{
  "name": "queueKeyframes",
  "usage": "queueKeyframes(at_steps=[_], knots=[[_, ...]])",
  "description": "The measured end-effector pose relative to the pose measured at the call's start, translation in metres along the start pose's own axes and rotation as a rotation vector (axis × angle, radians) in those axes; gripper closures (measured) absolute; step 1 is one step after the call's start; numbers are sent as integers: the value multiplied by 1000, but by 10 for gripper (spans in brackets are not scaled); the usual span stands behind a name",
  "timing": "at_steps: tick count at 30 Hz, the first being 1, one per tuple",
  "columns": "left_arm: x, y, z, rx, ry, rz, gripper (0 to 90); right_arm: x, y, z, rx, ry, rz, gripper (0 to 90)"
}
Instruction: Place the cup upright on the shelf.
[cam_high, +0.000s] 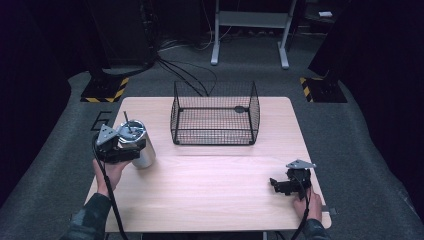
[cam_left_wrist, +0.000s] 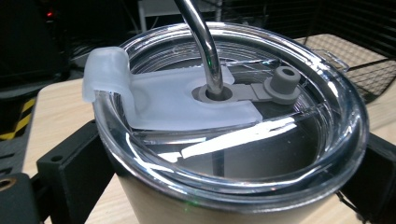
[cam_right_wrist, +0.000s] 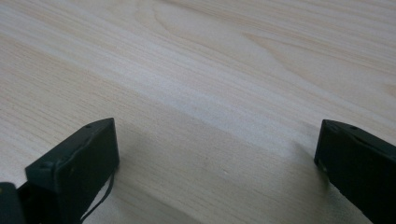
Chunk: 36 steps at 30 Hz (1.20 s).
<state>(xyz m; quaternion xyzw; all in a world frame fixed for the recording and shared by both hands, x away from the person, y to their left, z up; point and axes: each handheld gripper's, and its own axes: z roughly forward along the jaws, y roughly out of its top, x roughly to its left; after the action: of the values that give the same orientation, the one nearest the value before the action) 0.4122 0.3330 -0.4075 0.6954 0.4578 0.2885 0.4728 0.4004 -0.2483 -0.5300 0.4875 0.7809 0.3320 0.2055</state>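
A steel tumbler (cam_high: 141, 146) with a clear lid (cam_left_wrist: 243, 140) and a bent metal straw (cam_left_wrist: 203, 42) stands on the left side of the wooden table (cam_high: 210, 185). My left gripper (cam_high: 121, 146) is shut on the tumbler's upper body, one black jaw on each side just below the lid. A grey rubber stopper (cam_left_wrist: 282, 84) sits on the lid beside the straw. My right gripper (cam_high: 280, 186) rests low over bare wood near the table's right front, and its jaws stand wide apart with nothing between them (cam_right_wrist: 215, 154).
A black wire basket (cam_high: 215, 136) stands open-topped at the table's back middle; its mesh (cam_left_wrist: 369, 46) lies beyond the tumbler. Dark stands with yellow-striped feet (cam_high: 105, 90) and cables lie on the floor behind the table.
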Motion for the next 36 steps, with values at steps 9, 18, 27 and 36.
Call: queueKeyframes(at_steps=[9,18,27,36], knots=[[-15,12,-5,-8,-45,44,37,0,0,0,2,2,-7,0],[-28,22,-8,-9,-80,86,37,1,0,0,-2,6,9,0],[-43,32,-5,-12,-128,119,37,1,0,0,-2,6,9,0],[-62,47,0,-16,-182,156,37,1,0,0,-2,6,9,0]])
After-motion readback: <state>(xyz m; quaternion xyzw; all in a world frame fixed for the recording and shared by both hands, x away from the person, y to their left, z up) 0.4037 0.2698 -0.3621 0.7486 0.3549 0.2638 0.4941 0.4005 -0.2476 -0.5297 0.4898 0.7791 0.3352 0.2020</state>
